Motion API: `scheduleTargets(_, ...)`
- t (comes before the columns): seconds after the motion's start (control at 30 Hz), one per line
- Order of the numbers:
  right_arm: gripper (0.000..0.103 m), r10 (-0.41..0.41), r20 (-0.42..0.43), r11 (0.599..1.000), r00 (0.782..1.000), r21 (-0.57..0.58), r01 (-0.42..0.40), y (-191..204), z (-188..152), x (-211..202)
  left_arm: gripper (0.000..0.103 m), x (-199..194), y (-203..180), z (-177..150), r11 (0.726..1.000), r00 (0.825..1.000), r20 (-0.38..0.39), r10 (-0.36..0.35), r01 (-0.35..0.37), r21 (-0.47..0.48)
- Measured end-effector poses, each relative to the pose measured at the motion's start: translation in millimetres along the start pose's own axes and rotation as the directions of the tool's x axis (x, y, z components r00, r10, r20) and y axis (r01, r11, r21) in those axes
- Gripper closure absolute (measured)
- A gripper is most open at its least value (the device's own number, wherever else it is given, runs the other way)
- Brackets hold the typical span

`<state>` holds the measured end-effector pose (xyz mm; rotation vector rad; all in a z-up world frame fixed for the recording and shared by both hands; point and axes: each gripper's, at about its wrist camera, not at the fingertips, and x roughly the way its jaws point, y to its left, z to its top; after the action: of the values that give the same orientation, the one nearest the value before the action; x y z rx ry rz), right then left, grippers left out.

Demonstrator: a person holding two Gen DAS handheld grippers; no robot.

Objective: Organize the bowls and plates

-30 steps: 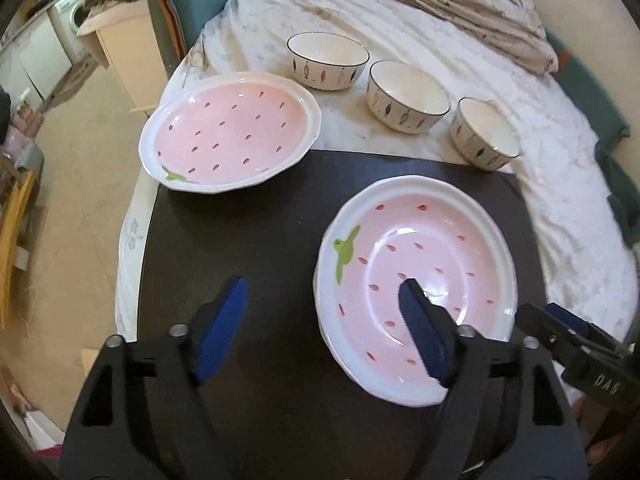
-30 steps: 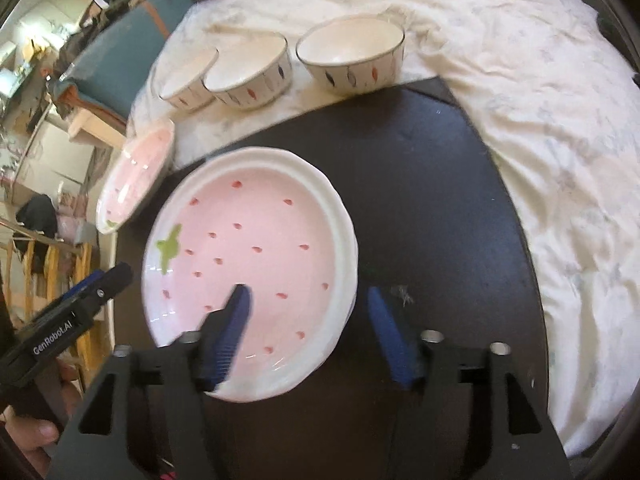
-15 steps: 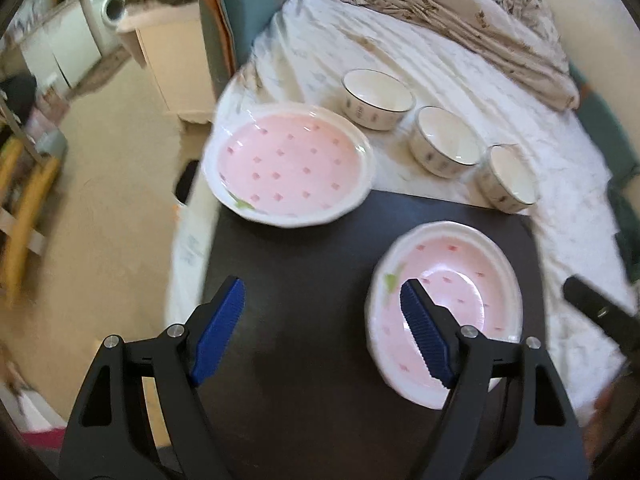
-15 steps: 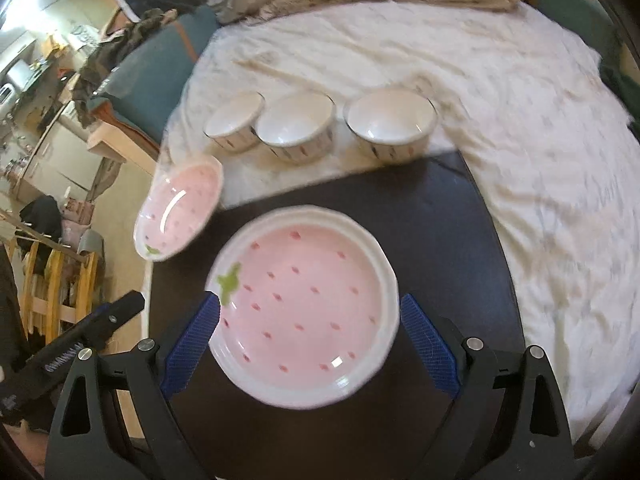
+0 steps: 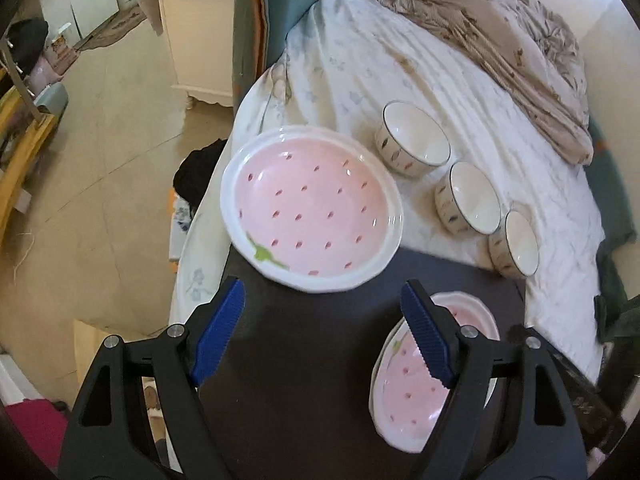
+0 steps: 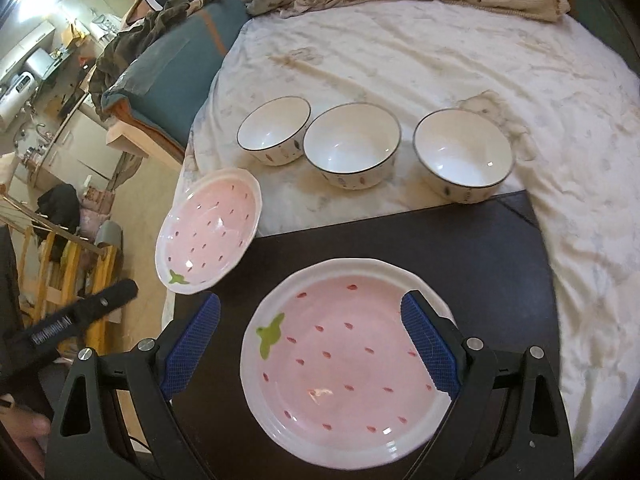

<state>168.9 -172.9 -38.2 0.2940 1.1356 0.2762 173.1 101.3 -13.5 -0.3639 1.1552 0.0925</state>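
A pink strawberry plate [image 5: 308, 208] sits at the far left corner of the dark board [image 5: 320, 360], partly on the bedsheet; it also shows in the right wrist view [image 6: 208, 232]. A stack of like plates [image 6: 344, 364] lies on the board's near part, also seen in the left wrist view [image 5: 412, 384]. Three white bowls [image 6: 352, 144] stand in a row on the sheet behind the board. My left gripper [image 5: 320, 336] is open and empty, just short of the lone plate. My right gripper [image 6: 312, 344] is open and empty above the stack.
The board lies on a bed with a white sheet [image 6: 440, 40]. A beige blanket [image 5: 500, 40] is bunched at the back. The bed's left edge drops to the floor [image 5: 100, 200], with a cabinet [image 5: 200, 40] and wooden rack [image 6: 60, 260] beyond.
Both grippers have pulled back and up from the stack. The right gripper's jaws have opened wider. The left gripper has swung left toward the lone plate.
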Motion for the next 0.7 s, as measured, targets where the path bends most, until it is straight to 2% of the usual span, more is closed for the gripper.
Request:
scheduleTargets(0.13,0.009,0.034,-0.03,0.999,0.999,0.035,-0.033,-8,8,23,0.025,26,2,14,1.0,0.998,-0.06,0.023,-0.022,0.022)
scheduleTargets(0.27,0.009,0.083,-0.047,0.993,0.995,0.092,-0.078,-13,19,44,0.025,49,20,26,0.998,0.997,-0.057,0.053,-0.056,-0.039)
scheduleTargets(0.43,0.009,0.107,-0.078,0.991,0.991,0.093,-0.099,-9,36,70,0.025,72,40,43,0.992,0.996,-0.093,0.015,-0.026,-0.121)
scheduleTargets(0.53,0.009,0.1,-0.093,0.99,0.991,0.113,-0.089,-9,45,85,0.026,81,42,49,0.991,0.995,-0.103,0.008,-0.022,-0.133)
scheduleTargets(0.63,0.009,0.152,-0.109,0.981,0.982,0.138,-0.136,-6,51,105,0.026,90,43,54,0.987,0.992,-0.122,-0.035,0.015,-0.159)
scheduleTargets(0.7,0.009,0.167,-0.115,0.98,0.979,0.129,-0.152,-2,56,115,0.026,94,44,58,0.985,0.992,-0.122,-0.037,0.015,-0.174)
